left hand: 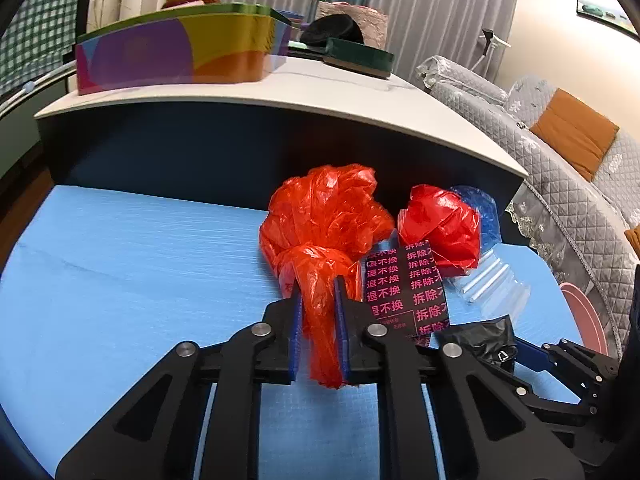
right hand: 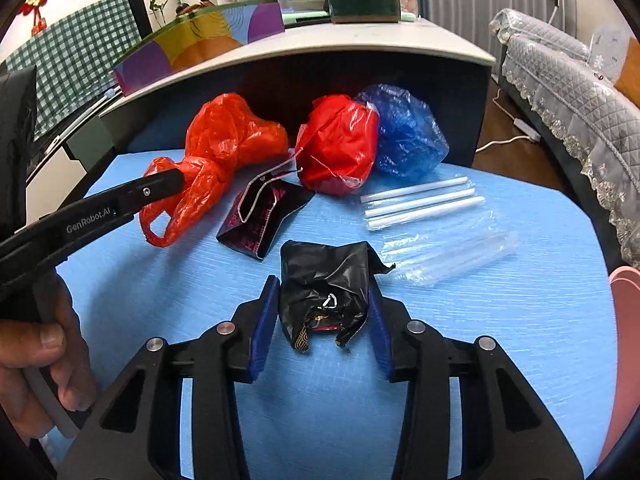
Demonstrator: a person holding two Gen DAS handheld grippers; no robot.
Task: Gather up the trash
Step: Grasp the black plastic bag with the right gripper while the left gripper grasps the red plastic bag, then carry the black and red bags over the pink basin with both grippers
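Orange film, thin and crackly, is bunched between the pads of the left gripper (left hand: 319, 320), which is clamped on the twisted tail of the orange bag (left hand: 326, 216); the puffed body lies on the blue mat (left hand: 120, 264) at twelve o'clock from the jaws. That tail is slippery and stretchy, so I would judge that a lift could let it slide out of the pads, or that the loose loop handle could drag the black printed card (left hand: 404, 292) lying just beside it at three o'clock.

The right gripper (right hand: 322, 320) has its jaws either side of the crumpled black wrapper (right hand: 324, 284). The left pad touches the foil; the right pad looks close against it, but I cannot tell whether it truly presses. The wrapper is stiff, creased and irregular, so a squeeze could fold it and pop it out forward.

At one o'clock from it lie the clear sleeve (right hand: 448, 256) and three white straws (right hand: 420, 204), round and liable to roll. Beyond, a red bag ball (right hand: 340, 144) and a blue bag ball (right hand: 408, 132) touch each other.
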